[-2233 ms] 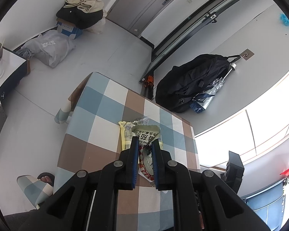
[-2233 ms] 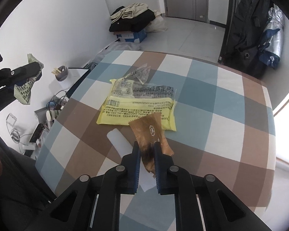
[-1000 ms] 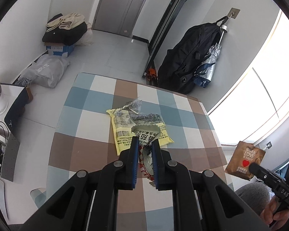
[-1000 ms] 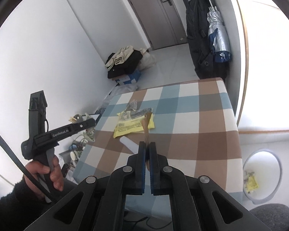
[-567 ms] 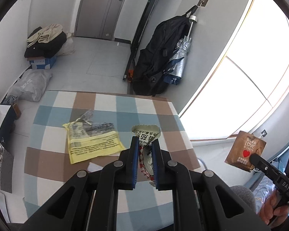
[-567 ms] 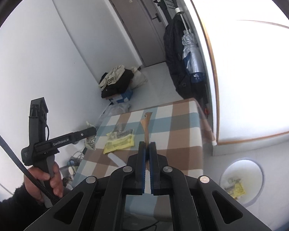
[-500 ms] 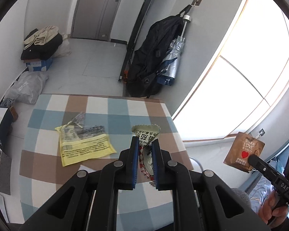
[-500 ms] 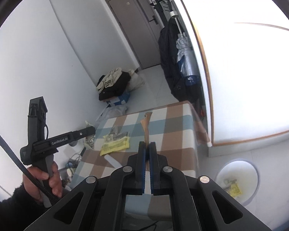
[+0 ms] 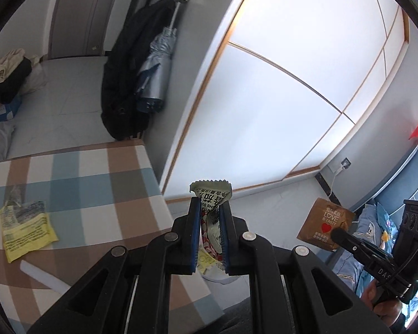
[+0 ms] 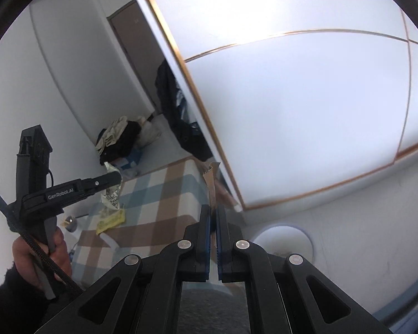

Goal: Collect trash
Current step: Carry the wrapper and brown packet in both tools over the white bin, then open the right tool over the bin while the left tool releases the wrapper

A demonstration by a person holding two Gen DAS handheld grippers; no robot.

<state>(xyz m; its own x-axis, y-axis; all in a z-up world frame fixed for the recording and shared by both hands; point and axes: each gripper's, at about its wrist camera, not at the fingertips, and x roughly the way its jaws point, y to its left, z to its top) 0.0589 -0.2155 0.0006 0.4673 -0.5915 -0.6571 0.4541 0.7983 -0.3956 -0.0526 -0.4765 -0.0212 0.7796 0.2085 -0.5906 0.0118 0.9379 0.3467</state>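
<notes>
The crumpled pale-green snack wrapper with black lettering sits pinched between the closed jaws of the left gripper, and the flat brown foil sachet printed with a red heart is clamped edge-on in the closed jaws of the right gripper. Both pieces are off the desk and in the air. A second ago each wrist view looked down onto the middle of the blue, brown and white checked desk; now both views have swung toward the big frosted window, the desk has slid to the left of each picture, and its far corner lies behind the held wrappers. The round white waste bin on the floor beside the desk has drawn closer to the right gripper, just right of its fingers, with bits of litter earlier visible inside it. That suggests the carry to the bin is well under way and the release comes next; the light wrappers could flutter wide if dropped from too high. Left on the desk are a yellow printed plastic packet, a crinkled clear wrapper touching its far end, and a white paper strip nearer the person, so further trips remain.
</notes>
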